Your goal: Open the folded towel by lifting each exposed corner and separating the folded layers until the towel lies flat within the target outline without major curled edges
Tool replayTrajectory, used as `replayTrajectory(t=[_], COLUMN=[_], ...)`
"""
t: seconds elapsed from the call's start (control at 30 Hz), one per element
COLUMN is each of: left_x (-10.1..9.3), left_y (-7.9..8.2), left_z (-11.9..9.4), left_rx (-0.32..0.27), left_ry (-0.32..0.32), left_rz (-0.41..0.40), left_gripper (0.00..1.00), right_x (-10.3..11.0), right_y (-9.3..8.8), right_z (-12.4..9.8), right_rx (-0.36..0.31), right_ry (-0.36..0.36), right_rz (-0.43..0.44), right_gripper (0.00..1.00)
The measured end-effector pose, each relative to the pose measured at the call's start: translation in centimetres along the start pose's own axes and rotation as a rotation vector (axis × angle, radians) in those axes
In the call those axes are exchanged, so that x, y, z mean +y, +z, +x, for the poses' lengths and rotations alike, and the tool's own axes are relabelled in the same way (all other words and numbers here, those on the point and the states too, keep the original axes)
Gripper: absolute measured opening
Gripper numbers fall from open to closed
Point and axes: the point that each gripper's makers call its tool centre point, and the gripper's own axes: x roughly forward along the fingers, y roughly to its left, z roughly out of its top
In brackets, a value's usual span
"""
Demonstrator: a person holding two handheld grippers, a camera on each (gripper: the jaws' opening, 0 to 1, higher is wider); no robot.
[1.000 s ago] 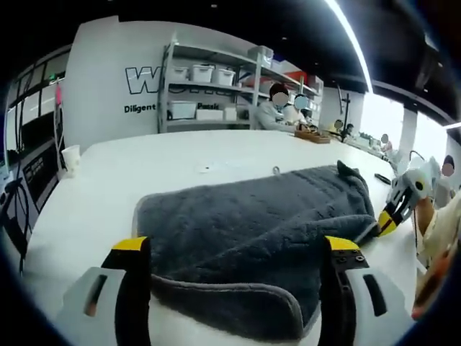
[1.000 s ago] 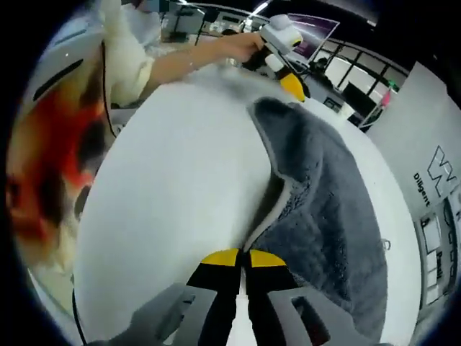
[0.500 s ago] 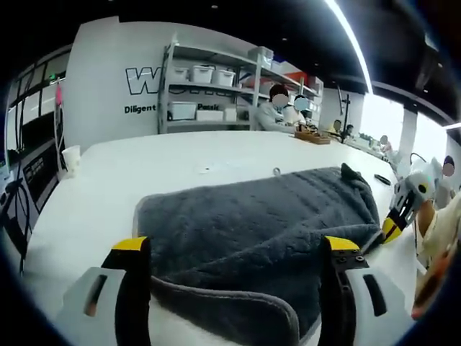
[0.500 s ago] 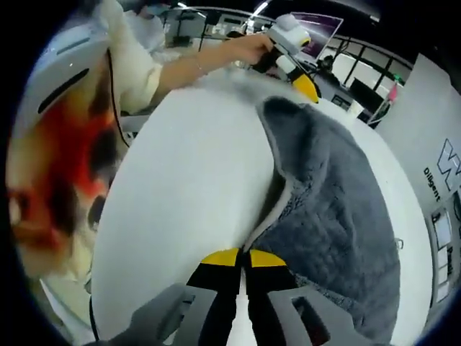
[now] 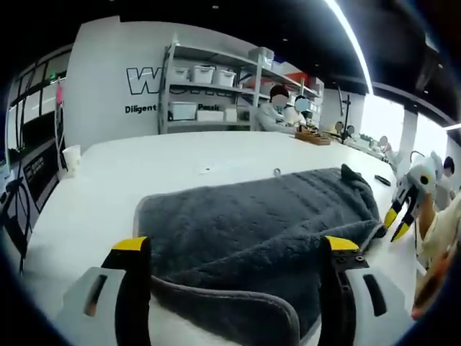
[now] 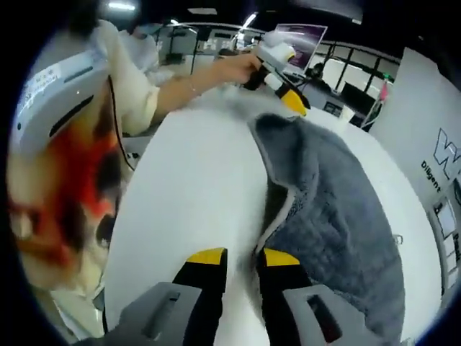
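Wall lettering (image 5: 140,109) reads "Diligent" behind the grey towel (image 5: 252,223).

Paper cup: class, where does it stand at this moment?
In the left gripper view, the paper cup stands at the white table's far left edge, left of the grey towel.

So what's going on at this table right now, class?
A person is working on a folded grey towel on a white table with a hand-held gripper in each hand. The right hand-held gripper has its jaws slightly parted at the towel's near edge, gripping nothing. The left hand-held gripper is wide open over the other end. The towel is not yet unfolded.
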Motion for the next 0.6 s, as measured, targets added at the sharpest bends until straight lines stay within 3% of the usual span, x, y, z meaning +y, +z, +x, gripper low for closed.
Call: replayTrajectory(t=[0.17,0.3,0.47,0.6], left_x=[0.0,0.1,0.1,-0.2], left_y=[0.0,0.0,0.0,0.1], left_z=[0.0,0.1,0.1,0.0], left_rx=[0.001,0.001,0.000,-0.004], left_ry=[0.000,0.002,0.002,0.000], left_rz=[-0.002,-0.006,-0.009,-0.004], left_gripper=[0.97,0.97,0.97,0.97], right_x=[-0.7,-2.2,-3.4,-4.1], right_y=[0.3,-0.4,-1.1,-1.1], right_z=[-0.8,-1.5,-2.0,-2.5], right_rx=[-0.031,-0.032,-0.041,-0.097], right_ry=[-0.043,-0.120,-0.182,-0.220], right_rz=[0.027,0.088,0.135,0.200], right_gripper=[0.31,0.43,0.66,0.76])
